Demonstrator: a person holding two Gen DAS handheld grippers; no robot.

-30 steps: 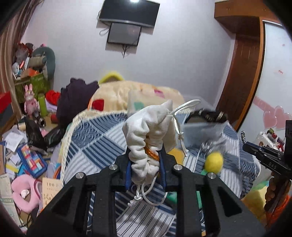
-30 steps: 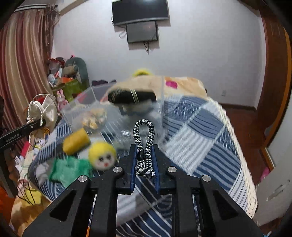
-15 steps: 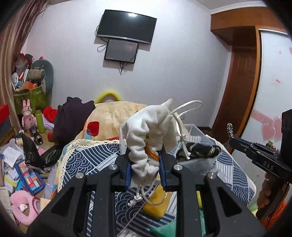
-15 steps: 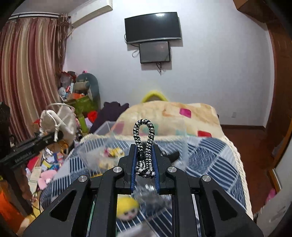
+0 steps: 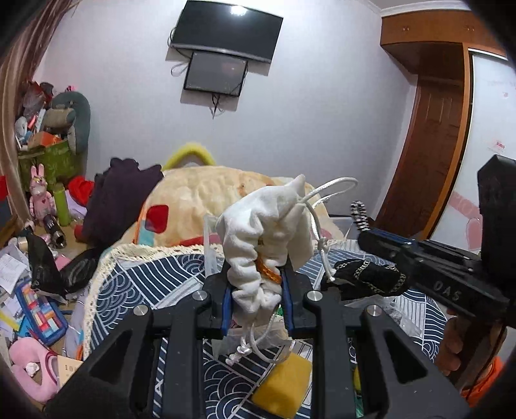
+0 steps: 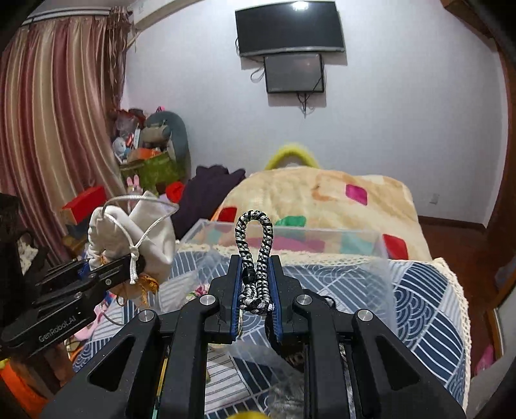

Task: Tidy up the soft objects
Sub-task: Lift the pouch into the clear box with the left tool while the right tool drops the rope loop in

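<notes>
My left gripper [image 5: 257, 291] is shut on a white drawstring pouch [image 5: 262, 232] and holds it above the bed; the pouch also shows in the right wrist view [image 6: 135, 238]. My right gripper [image 6: 255, 283] is shut on a black-and-white braided cord loop [image 6: 254, 251], held over a clear plastic box [image 6: 290, 238] on the blue patterned bedspread [image 6: 419, 290]. The cord tip [image 5: 358, 211] shows in the left wrist view. A black pouch with gold trim [image 5: 367, 280] lies in the box. A yellow sponge [image 5: 283, 390] lies on the bedspread below my left gripper.
A cream blanket with coloured patches [image 6: 322, 193] and dark clothes [image 5: 119, 196] lie at the far end of the bed. Toys and clutter [image 5: 29, 290] cover the floor on the left. A wooden door [image 5: 429, 154] stands on the right. A TV [image 6: 287, 29] hangs on the wall.
Both grippers have risen and tilted up, so the views now look across the bed at the wall. The right gripper has come closer to the clear box. Both grips are unchanged.
</notes>
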